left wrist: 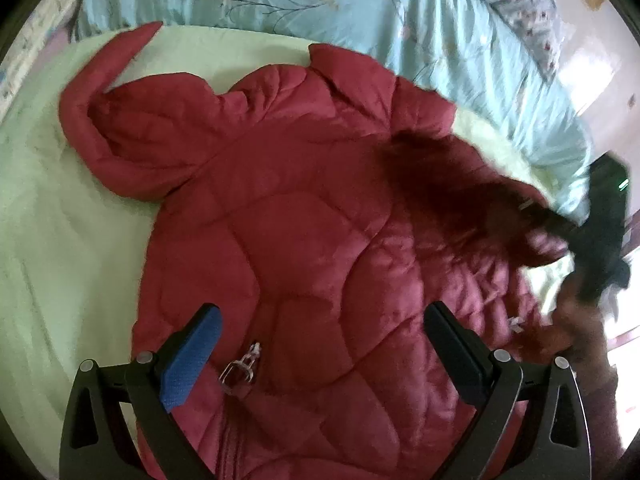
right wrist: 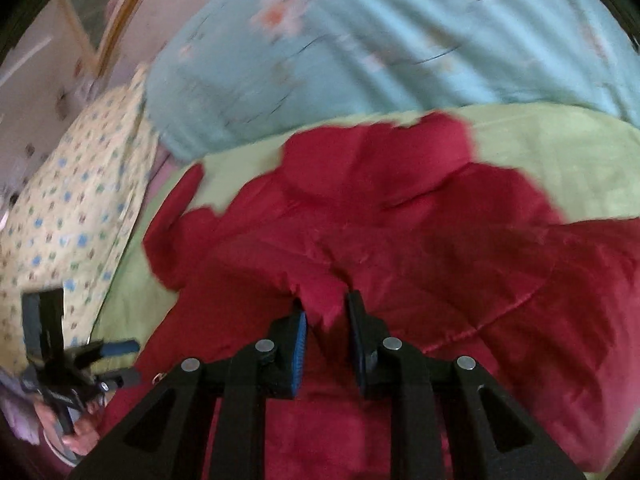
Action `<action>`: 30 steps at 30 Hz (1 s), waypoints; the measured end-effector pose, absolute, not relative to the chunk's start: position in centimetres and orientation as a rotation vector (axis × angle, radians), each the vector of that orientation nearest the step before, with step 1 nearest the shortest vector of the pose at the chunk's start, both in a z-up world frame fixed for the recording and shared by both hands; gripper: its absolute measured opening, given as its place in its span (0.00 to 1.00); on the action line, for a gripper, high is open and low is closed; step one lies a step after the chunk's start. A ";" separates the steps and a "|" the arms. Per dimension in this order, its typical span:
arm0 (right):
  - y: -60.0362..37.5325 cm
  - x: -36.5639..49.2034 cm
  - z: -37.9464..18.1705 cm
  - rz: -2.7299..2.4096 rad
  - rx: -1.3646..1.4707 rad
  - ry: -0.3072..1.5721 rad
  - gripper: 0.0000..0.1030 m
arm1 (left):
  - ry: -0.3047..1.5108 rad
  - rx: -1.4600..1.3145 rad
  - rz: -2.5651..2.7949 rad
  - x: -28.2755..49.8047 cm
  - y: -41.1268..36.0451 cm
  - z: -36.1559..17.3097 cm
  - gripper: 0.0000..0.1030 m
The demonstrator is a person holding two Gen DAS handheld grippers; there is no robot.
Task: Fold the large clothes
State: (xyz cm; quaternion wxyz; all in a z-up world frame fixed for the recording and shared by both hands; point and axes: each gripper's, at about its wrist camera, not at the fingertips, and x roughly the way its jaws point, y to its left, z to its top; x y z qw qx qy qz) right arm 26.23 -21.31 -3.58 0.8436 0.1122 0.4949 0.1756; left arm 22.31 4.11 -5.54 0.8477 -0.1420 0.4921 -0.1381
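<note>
Right wrist: jacket [right wrist: 400, 208] in right gripper [right wrist: 326, 312]

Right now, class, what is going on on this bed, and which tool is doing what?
A person holding a gripper in each hand is folding a red quilted puffer jacket spread on a pale green sheet. The right gripper has its jaws pinched on a bunch of the jacket's fabric and appears to be moving it, since that view is blurred. The left gripper hangs over the jacket's lower front with jaws wide apart, holding nothing. A light blue floral quilt lies behind the jacket.
</note>
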 end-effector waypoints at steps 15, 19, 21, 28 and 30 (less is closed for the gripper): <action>-14.0 25.3 -7.7 0.516 0.086 1.124 0.23 | 1.191 -0.563 -0.478 35.3 6.1 -10.2 0.69; -14.0 25.3 -7.7 0.506 0.095 1.127 0.23 | 1.230 -0.542 -0.470 38.2 4.7 -12.0 0.35; -14.0 25.4 -7.6 0.499 0.098 1.133 0.27 | 1.207 -0.513 -0.470 38.7 4.2 -12.0 0.22; -17.4 23.8 -5.7 0.445 0.172 1.102 0.46 | 1.069 -0.258 -0.321 37.3 4.9 -8.8 0.16; -19.3 23.6 -4.8 0.388 0.183 1.062 0.46 | 1.049 -0.186 -0.284 37.3 4.8 -8.6 0.16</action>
